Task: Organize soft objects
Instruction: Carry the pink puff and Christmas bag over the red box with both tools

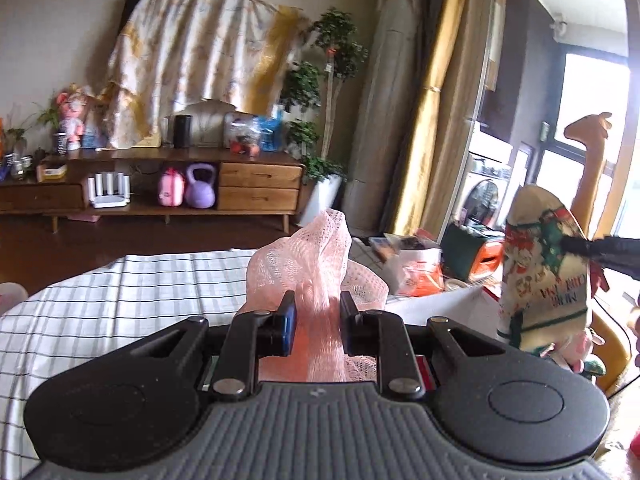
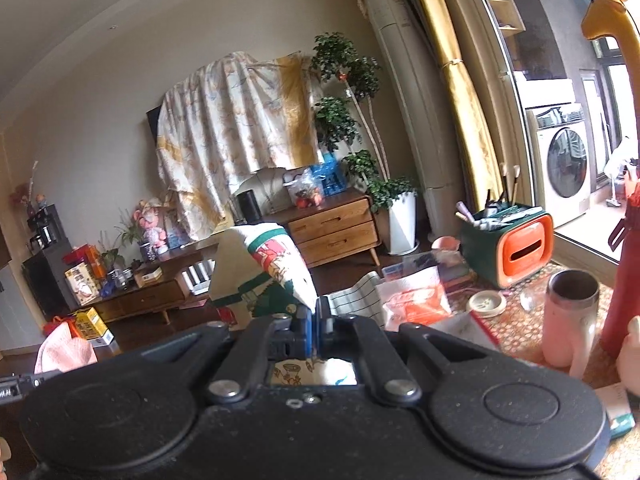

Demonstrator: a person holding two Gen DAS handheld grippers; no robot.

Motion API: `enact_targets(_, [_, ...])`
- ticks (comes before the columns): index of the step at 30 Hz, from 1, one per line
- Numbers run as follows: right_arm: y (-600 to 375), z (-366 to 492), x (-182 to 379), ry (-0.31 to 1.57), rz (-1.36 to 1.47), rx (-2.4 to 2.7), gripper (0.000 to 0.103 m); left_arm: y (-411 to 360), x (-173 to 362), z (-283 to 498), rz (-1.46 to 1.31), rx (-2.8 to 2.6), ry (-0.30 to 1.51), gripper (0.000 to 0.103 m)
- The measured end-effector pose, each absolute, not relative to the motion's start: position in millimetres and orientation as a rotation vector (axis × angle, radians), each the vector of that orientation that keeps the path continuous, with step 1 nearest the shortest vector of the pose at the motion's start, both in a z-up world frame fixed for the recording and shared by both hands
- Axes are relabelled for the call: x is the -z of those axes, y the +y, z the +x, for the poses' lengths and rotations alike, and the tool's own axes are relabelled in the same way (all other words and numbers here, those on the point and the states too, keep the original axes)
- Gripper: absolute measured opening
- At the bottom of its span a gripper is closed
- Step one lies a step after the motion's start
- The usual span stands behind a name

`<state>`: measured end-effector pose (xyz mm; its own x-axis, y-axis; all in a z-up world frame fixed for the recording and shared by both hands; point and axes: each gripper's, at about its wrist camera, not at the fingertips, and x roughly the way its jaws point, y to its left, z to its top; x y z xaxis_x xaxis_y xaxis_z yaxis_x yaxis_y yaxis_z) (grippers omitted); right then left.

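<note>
My left gripper (image 1: pixel 318 312) is shut on a pink mesh cloth (image 1: pixel 316 256) and holds it up above the checked white tablecloth (image 1: pixel 120 304). The cloth bunches upward between the fingers. My right gripper (image 2: pixel 319 318) is shut on a printed Christmas stocking (image 2: pixel 272 264), cream with green and red pictures, which stands up in front of it. The same stocking shows in the left wrist view (image 1: pixel 544 276), with the right gripper's black fingers (image 1: pixel 600 248) pinching it from the right. The pink cloth shows at the lower left of the right wrist view (image 2: pixel 64 350).
To the right lie a green and orange caddy (image 2: pixel 516 240), a white and orange bag (image 2: pixel 416 300), a pink steel cup (image 2: pixel 570 316) and a small white lid (image 2: pixel 486 303). A wooden sideboard (image 1: pixel 160 184) stands across the floor. A giraffe toy (image 2: pixel 612 12) rises at far right.
</note>
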<state>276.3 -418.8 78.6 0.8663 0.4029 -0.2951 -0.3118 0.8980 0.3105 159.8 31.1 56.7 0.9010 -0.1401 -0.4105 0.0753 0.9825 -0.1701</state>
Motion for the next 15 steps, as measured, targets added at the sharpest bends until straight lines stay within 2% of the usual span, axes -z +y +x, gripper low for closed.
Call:
enact_targets(5, [-434, 300, -80, 0.355, 0.250, -0.324, 0.001, -17, -51, 193, -0.115, 0.210, 0.461, 0.021])
enact_targets(15, [-464, 351, -40, 0.421, 0.268, -0.233, 0.001, -112, -20, 258, -0.057, 0.347, 0.525, 0.021])
